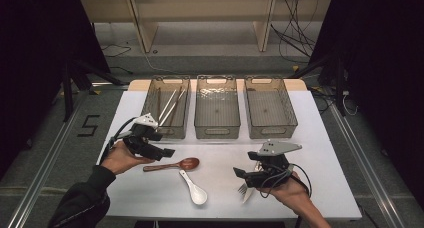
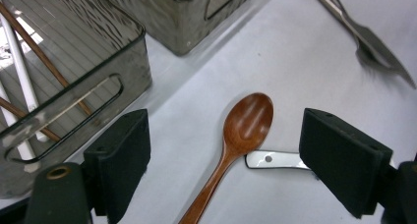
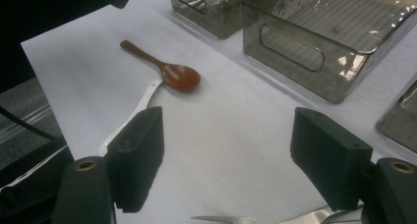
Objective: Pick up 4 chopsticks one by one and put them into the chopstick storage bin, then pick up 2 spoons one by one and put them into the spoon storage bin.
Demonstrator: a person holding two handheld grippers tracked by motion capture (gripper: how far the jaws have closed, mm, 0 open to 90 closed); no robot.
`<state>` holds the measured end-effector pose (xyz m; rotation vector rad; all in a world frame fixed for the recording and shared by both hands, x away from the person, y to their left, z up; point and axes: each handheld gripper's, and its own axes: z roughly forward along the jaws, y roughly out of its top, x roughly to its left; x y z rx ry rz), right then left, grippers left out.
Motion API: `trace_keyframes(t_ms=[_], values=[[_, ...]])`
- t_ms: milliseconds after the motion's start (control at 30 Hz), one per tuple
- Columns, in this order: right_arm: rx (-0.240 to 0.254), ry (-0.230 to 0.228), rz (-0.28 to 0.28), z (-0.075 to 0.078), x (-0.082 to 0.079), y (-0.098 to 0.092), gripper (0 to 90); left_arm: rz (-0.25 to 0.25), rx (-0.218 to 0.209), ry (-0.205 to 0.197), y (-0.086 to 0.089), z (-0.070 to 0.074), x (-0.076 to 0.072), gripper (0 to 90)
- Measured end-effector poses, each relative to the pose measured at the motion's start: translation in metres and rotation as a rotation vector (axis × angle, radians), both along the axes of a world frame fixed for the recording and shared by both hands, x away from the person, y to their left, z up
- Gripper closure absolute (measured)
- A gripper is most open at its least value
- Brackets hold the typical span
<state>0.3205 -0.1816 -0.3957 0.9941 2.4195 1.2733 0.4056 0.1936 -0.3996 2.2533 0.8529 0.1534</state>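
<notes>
Spoon [image 2: 246,123], brown wood, is seen lying on the table [image 1: 320,138] straight ahead of the left gripper [image 1: 167,152], its bowl framed between the two wide-spread jaws in the left gripper view and its handle running down toward the camera. Neither pad is touching it; nothing is gripped. In the high view the gripper is held just above the handle end of the spoon, near the front of the left bin [image 1: 150,100].

White spoon [image 1: 194,189], glossy ceramic, is placed just beside the wooden one; its handle tip, with a small hole, is seen next to the wooden bowl.

Right gripper [image 1: 239,172] is held low over the table on the right, jaws spread apart with nothing between them. Fork [image 1: 243,190], bright metal, is seen just under and beside it; whether it is touched cannot be told.

Three bins are lined up along the far edge: smoky clear plastic, rectangular, ribbed floors, slot handles in the end walls. Chopsticks [image 1: 169,107], some pale and some brown, are lying in the left bin. Middle bin [image 1: 217,128] and right bin [image 1: 287,110] are set close beside it.

Table top is matte white, smooth. Gripper pads are black, blocky, foam-like.
</notes>
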Motion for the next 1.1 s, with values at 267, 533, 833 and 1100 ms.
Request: trace_keyframes(t_ms=[267, 533, 833, 1100], values=[[0.004, 0.005, -0.005, 0.000, 0.001, -0.002, 29.5, -0.009, 0.074, 0.003, -0.005, -0.009, -0.001, 19.8], [0.003, 0.003, -0.004, 0.000, 0.001, -0.001, 29.5, -0.032, 0.162, 0.036, -0.011, -0.024, -0.001, 20.1], [-0.001, 0.008, 0.001, -0.002, 0.002, -0.001, 29.5, -0.049, 0.233, 0.059, -0.015, -0.038, 0.003, 21.0], [-0.002, 0.009, 0.002, -0.002, 0.002, 0.000, 29.5, -0.070, 0.268, 0.064, -0.016, -0.044, 0.006, 25.0]])
